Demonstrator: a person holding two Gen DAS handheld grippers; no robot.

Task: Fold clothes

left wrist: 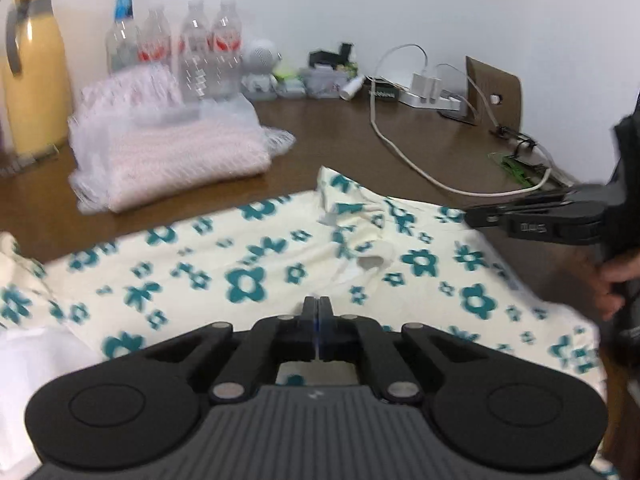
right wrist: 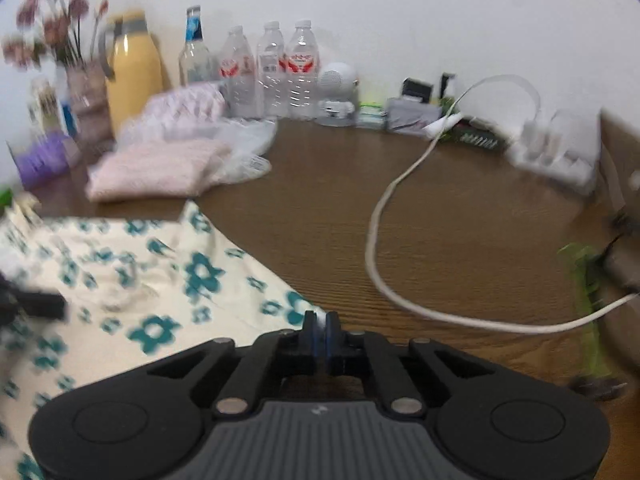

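A cream garment with teal flowers (left wrist: 248, 264) lies spread on the brown table, its collar (left wrist: 360, 220) bunched toward the far side. My left gripper (left wrist: 318, 304) is shut and hovers over the garment's near part with nothing seen between its fingers. My right gripper (right wrist: 320, 320) is shut at the garment's (right wrist: 160, 280) right edge; whether it pinches the cloth I cannot tell. The right gripper also shows at the right of the left wrist view (left wrist: 480, 216), over the garment's far right corner.
A folded pink knit in clear plastic (left wrist: 172, 148) lies at the back left. Behind it stand water bottles (left wrist: 208, 56) and a yellow jug (left wrist: 32, 68). A white cable (right wrist: 384, 240) loops across the table from a power strip (left wrist: 432, 96). A green object (right wrist: 584, 280) lies right.
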